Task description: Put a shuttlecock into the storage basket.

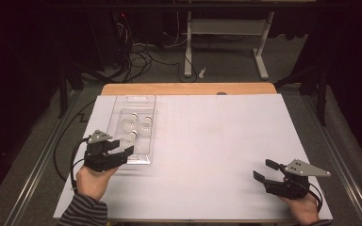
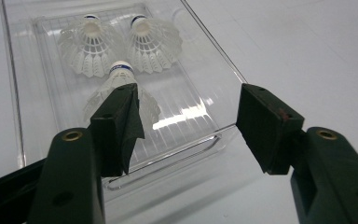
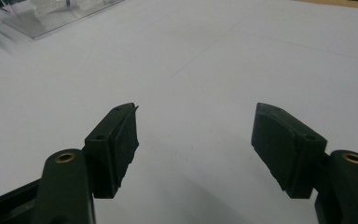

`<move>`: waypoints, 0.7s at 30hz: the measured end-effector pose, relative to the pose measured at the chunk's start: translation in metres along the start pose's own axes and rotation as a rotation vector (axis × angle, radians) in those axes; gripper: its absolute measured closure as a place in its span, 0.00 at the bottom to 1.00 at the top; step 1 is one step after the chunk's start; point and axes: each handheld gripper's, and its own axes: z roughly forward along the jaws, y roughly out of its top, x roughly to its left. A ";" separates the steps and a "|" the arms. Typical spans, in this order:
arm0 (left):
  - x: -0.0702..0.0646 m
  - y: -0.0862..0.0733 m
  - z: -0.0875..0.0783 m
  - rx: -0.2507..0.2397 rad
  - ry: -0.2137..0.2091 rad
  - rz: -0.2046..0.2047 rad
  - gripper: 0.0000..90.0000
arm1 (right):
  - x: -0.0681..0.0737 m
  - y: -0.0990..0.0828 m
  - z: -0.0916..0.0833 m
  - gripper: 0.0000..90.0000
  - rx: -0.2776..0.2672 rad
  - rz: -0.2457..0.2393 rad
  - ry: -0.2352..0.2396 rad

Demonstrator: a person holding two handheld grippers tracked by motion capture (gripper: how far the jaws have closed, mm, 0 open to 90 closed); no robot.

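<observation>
A clear plastic tray (image 1: 147, 104) lies at the left of the white table sheet (image 1: 207, 150); in the left gripper view its near rim (image 2: 186, 154) sits between my jaws. Three white shuttlecocks lie in it: two side by side at the far end (image 2: 91, 49) (image 2: 151, 44) and a third (image 2: 121, 86) nearer, partly behind my left jaw. My left gripper (image 1: 122, 146) (image 2: 191, 128) hovers at the tray's near end, open, nothing between the pads. My right gripper (image 1: 265, 170) (image 3: 196, 144) rests open over bare sheet at the right front.
The wooden table edge (image 1: 188, 88) runs along the back. Beyond it stand a white desk frame (image 1: 226, 42) and loose cables (image 1: 136, 56) on the floor. Metal rails (image 1: 37, 165) flank the table on both sides.
</observation>
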 end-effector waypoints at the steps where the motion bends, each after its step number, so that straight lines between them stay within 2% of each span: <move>1: 0.000 -0.001 -0.001 -0.003 0.001 -0.001 0.45 | 0.000 0.000 0.000 0.35 0.000 0.000 0.000; 8: 0.001 -0.009 -0.011 -0.032 0.014 -0.002 0.45 | 0.000 0.000 0.000 0.35 -0.001 0.001 -0.001; 11: 0.003 -0.013 -0.014 -0.043 0.014 -0.015 0.45 | 0.000 0.000 0.000 0.35 0.001 0.002 0.000; 21: 0.005 -0.023 -0.019 -0.053 0.012 -0.024 0.45 | 0.001 0.000 0.001 0.35 0.009 -0.003 0.003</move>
